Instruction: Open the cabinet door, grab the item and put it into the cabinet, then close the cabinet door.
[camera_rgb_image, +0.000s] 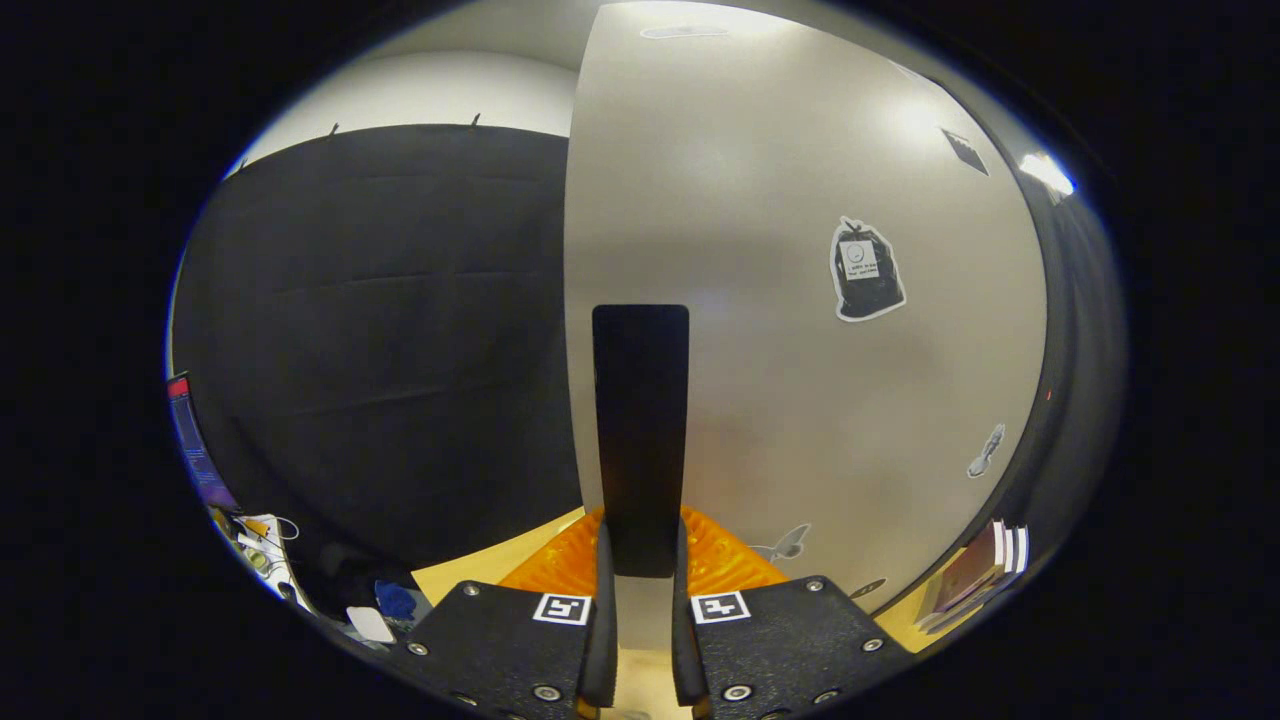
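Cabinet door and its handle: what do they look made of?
The cabinet door looks like smooth painted or laminated board, pale with a soft sheen and stickers on it. The handle looks like matte black metal or plastic; hard to tell. The tool is shut on the handle.

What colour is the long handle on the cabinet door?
Black. In the gripper view, the handle stands upright on the grey cabinet door, pinched between the gripper fingers.
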